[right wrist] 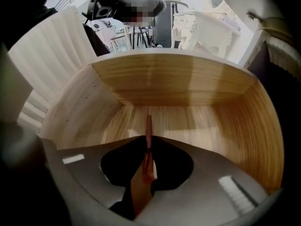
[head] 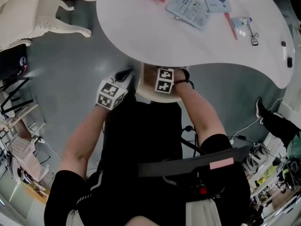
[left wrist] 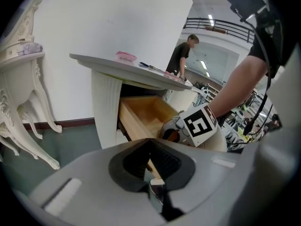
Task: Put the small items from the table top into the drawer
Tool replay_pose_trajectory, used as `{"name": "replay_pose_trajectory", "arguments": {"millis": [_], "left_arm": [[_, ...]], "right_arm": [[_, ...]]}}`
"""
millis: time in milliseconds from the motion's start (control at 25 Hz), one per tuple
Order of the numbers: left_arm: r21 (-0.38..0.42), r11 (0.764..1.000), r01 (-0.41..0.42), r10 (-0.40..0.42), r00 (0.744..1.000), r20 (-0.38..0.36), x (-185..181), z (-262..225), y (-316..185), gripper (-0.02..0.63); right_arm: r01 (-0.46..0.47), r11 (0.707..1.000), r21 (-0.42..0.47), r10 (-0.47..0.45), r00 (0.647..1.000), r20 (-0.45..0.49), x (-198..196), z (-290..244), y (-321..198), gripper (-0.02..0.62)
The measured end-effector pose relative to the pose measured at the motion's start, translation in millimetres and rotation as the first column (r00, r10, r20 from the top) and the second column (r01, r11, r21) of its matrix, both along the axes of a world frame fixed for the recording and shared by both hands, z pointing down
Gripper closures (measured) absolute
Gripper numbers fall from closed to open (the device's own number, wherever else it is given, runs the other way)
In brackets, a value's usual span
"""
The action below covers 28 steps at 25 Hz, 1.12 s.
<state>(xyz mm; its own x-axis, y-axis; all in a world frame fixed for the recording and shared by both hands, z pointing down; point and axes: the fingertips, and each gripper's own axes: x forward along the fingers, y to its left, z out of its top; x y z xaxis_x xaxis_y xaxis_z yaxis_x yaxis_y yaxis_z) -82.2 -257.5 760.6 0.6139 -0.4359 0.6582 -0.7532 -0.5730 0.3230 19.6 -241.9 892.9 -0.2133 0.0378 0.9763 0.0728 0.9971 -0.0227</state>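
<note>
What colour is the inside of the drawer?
Light honey-coloured wood with visible grain; the drawer shows best in the right gripper view.

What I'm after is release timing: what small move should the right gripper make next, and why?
Probably ease its jaws open: the right gripper is shut on a thin red stick that hangs inside the open wooden drawer, above its floor.

White table (head: 141, 36) bears 3 packets (head: 189, 7), red stick (head: 230, 25), eyelash curler (head: 254, 36).
</note>
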Motion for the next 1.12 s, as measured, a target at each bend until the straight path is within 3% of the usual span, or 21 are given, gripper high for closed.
{"name": "replay_pose_trajectory", "arguments": {"millis": [440,760,1000,1120], "left_arm": [[-0.008,0.999,0.053,-0.053,0.998,-0.015,-6.7,-0.4,7.6,0.607],[0.021,0.998,0.058,-0.057,0.998,-0.013,-10.3,-20.5,8.5,0.607],[0.030,0.998,0.049,-0.049,0.999,-0.008,-12.5,-29.0,14.9,0.607],[0.032,0.998,0.060,-0.060,0.998,-0.014,-15.0,-39.3,19.6,0.607]], "right_arm": [[-0.035,0.999,-0.001,0.035,0.999,0.003,-2.5,2.1,-0.4,0.543],[-0.054,0.998,-0.017,0.054,0.999,0.003,-0.2,-0.9,6.1,0.476],[-0.082,0.997,0.003,0.082,0.996,0.029,-0.6,-15.5,3.6,0.479],[-0.052,0.999,0.011,0.051,0.996,0.067,-4.6,-31.5,9.0,0.493]]}}
